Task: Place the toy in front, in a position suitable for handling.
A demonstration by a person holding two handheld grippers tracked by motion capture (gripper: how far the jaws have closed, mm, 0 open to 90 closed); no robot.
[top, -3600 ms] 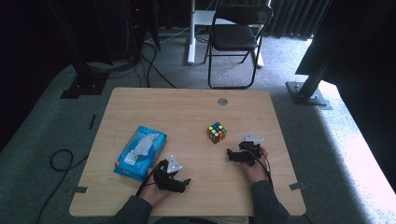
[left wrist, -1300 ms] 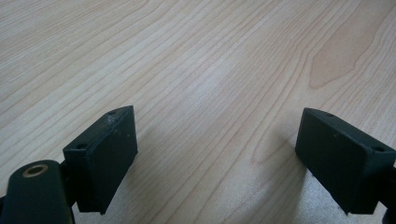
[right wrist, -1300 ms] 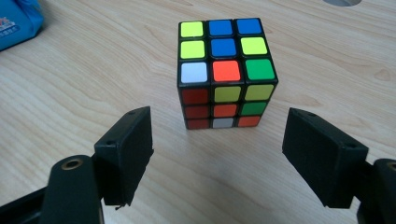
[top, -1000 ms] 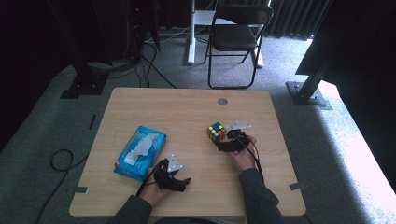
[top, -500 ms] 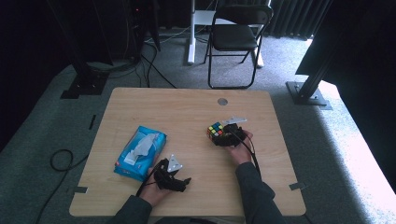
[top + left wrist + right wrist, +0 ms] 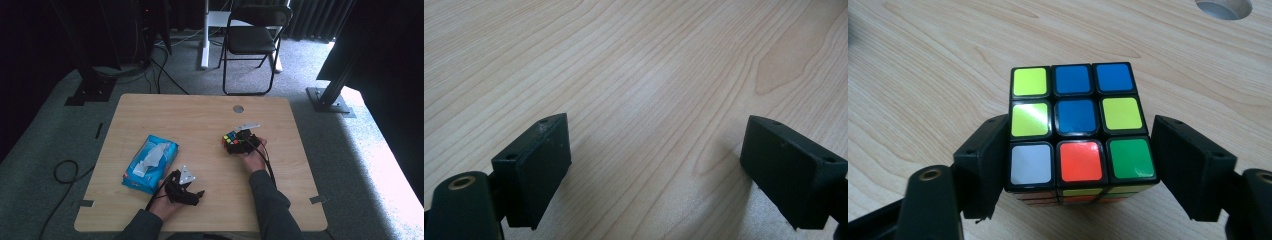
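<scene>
Right gripper (image 6: 239,143) moved from near right up to cube (image 6: 233,142) mid-bench; jaws just closing, astride cube, left pad touching, right gap showing. Grip unfinished, lift pending. Left gripper (image 6: 192,195) idle near edge, jaws wide, empty.

Counter (image 6: 200,115) w/ three groups of things. Puzzle cube (image 6: 232,142) sits on it, right of centre, betw. the jaws of the right tool (image 6: 239,142); left jaw touches the cube's side, right jaw just beside it w/ a small gap. Round hole (image 6: 238,108) in the counter lies behind the cube, toward the far edge. Tissue pack (image 6: 150,163) lies on the left half. Left tool (image 6: 199,194) rests near the front edge, just right of the pack, well apart from the cube. Folding chair (image 6: 252,40) stands on the floor behind the counter.
</scene>
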